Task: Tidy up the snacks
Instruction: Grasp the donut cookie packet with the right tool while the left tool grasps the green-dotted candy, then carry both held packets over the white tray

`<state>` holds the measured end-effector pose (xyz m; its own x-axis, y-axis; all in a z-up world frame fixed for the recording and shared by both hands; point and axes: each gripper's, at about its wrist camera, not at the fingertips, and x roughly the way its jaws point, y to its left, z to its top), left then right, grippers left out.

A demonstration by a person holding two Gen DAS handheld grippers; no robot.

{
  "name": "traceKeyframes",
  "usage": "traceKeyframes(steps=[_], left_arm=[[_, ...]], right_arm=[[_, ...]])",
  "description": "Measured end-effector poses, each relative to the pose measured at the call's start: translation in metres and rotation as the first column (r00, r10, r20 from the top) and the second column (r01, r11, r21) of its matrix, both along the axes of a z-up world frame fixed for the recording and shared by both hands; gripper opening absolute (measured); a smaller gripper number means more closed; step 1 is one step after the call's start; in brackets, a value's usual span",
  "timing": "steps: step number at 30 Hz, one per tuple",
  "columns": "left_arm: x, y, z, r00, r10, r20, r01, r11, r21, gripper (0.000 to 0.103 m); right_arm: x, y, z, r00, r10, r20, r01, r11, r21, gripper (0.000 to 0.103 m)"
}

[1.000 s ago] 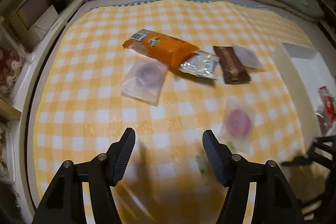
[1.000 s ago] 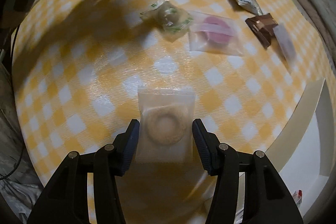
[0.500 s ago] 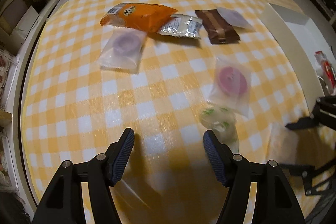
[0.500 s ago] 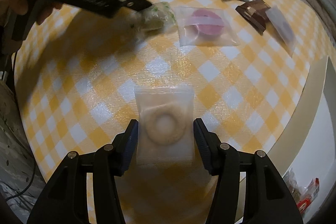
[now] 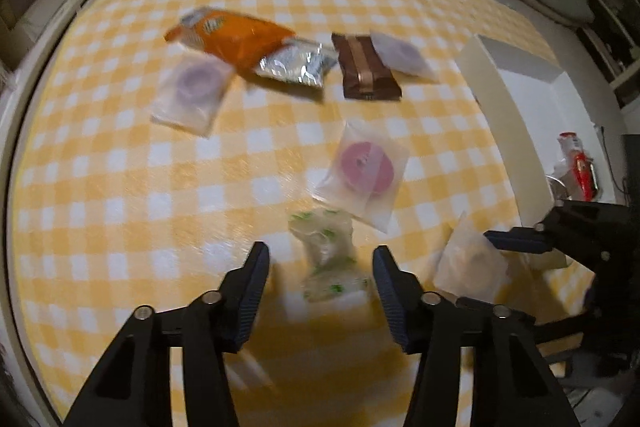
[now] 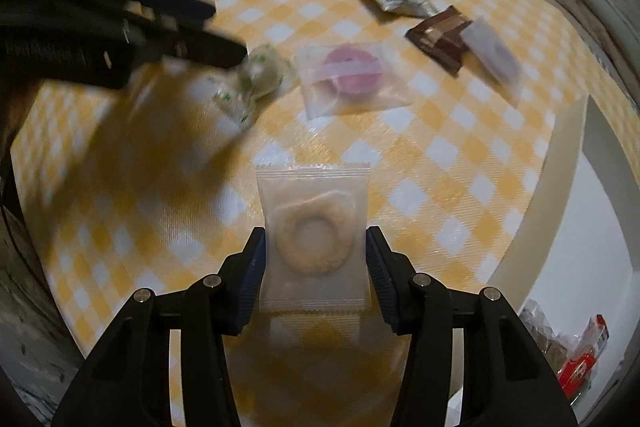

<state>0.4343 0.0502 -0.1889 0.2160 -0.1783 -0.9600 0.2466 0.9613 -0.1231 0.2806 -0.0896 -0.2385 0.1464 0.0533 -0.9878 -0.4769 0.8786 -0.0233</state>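
A green-and-white wrapped candy (image 5: 328, 259) lies on the yellow checked cloth (image 5: 120, 187) between the fingers of my left gripper (image 5: 320, 263). Its jaws are closing, with small gaps still showing on both sides of the candy. My right gripper (image 6: 316, 241) is closing on a clear packet with a pale ring snack (image 6: 314, 243), and both pads touch the packet's edges. In the left wrist view that ring snack packet (image 5: 468, 267) tilts up off the cloth. A pink ring packet (image 5: 366, 171) lies just beyond the candy.
Farther back lie an orange packet (image 5: 240, 39), a silver packet (image 5: 296, 63), a brown bar (image 5: 366, 71) and two purple ring packets (image 5: 192, 91) (image 5: 404, 57). A white tray (image 5: 504, 115) stands at the right edge, with red-wrapped snacks (image 5: 580, 167) inside. Folded bedding borders the far side.
My left gripper tipped downward and shifted right until it straddles the green candy, and its jaws narrowed. My right gripper narrowed onto the ring packet, which now tilts off the cloth.
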Motion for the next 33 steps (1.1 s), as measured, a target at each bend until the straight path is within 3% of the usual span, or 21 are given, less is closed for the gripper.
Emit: traceKeyframes(steps=[3, 8, 14, 18, 22, 27, 33], left_arm=[[0.007, -0.008, -0.013, 0.999, 0.029, -0.029, -0.028, 1.000, 0.008, 0.046], [0.015, -0.014, -0.023, 0.995, 0.089, -0.043, -0.089, 0.996, 0.013, 0.031], [0.014, -0.017, -0.022, 0.991, 0.132, -0.022, -0.132, 0.991, 0.032, 0.028], [0.007, -0.013, 0.000, 0.987, 0.158, 0.031, -0.159, 0.987, 0.010, 0.028], [-0.005, -0.007, 0.037, 0.971, 0.201, 0.129, -0.198, 0.980, -0.033, 0.028], [-0.027, -0.015, 0.079, 0.944, 0.205, 0.260, -0.196, 0.979, -0.062, 0.028], [-0.059, -0.030, 0.114, 0.917, 0.195, 0.349, -0.166, 0.980, -0.111, 0.028]], right_arm=[[0.004, -0.005, 0.003, 1.000, -0.028, 0.010, 0.028, 1.000, -0.002, 0.050], [0.000, -0.016, 0.006, 0.998, -0.056, 0.026, 0.056, 0.998, -0.008, 0.050], [0.002, -0.020, 0.010, 0.996, -0.081, 0.049, 0.081, 0.997, -0.008, 0.050], [0.006, -0.025, 0.017, 0.991, -0.112, 0.071, 0.112, 0.994, 0.008, 0.050], [0.006, -0.029, 0.041, 0.979, -0.139, 0.148, 0.135, 0.990, 0.038, 0.050], [0.001, -0.040, 0.080, 0.947, -0.192, 0.257, 0.173, 0.981, 0.092, 0.050], [-0.013, -0.059, 0.122, 0.899, -0.242, 0.366, 0.202, 0.969, 0.144, 0.050]])
